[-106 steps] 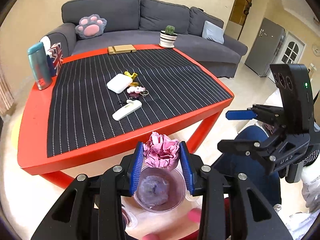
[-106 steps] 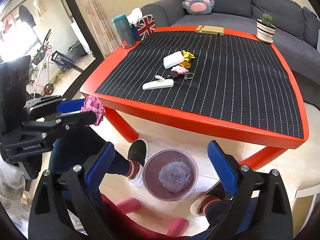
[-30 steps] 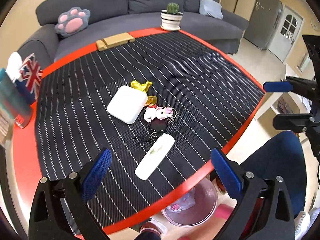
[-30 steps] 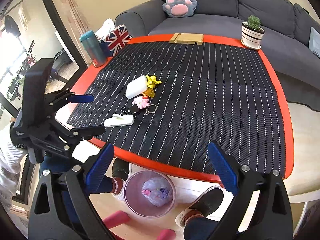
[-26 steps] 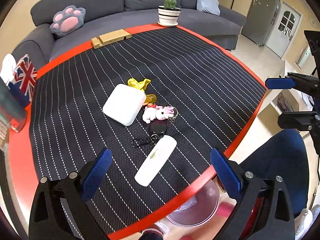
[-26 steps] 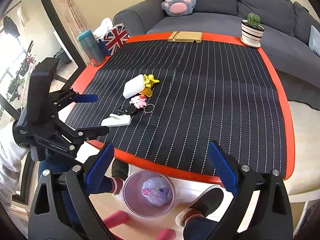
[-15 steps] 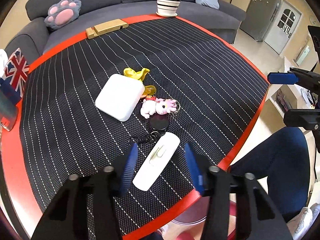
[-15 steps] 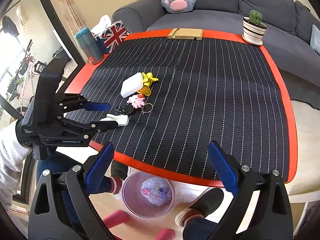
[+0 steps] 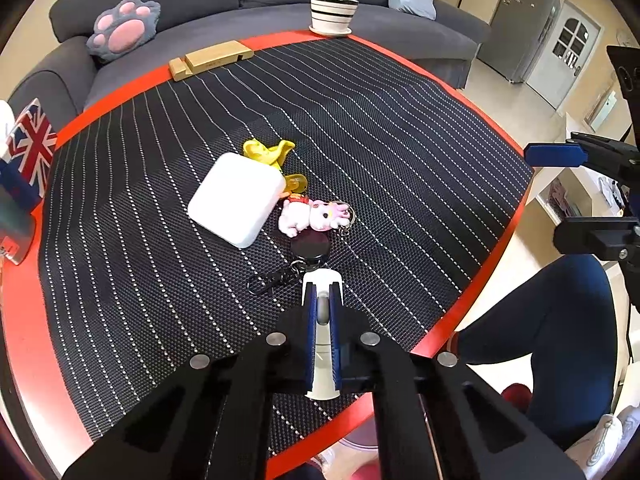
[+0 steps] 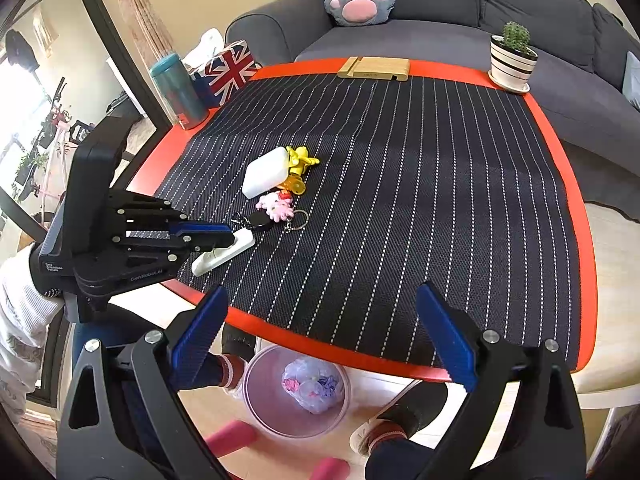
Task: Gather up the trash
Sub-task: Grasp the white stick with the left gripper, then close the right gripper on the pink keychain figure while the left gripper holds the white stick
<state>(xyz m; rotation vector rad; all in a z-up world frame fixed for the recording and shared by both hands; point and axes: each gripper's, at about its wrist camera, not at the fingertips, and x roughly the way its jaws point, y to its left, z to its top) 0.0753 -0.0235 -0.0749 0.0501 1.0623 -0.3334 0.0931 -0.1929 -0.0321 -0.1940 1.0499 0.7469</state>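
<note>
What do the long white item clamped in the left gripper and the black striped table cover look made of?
Long white item in the left gripper: probably hard plastic, smooth with a slight sheen, rounded moulded ends. Black striped table cover: seemingly woven mesh or rubbery mat; matte, fine grid texture.

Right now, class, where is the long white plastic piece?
The long white plastic piece lies at the table's near edge, clamped in the left gripper, just beyond the black key reel.
</note>
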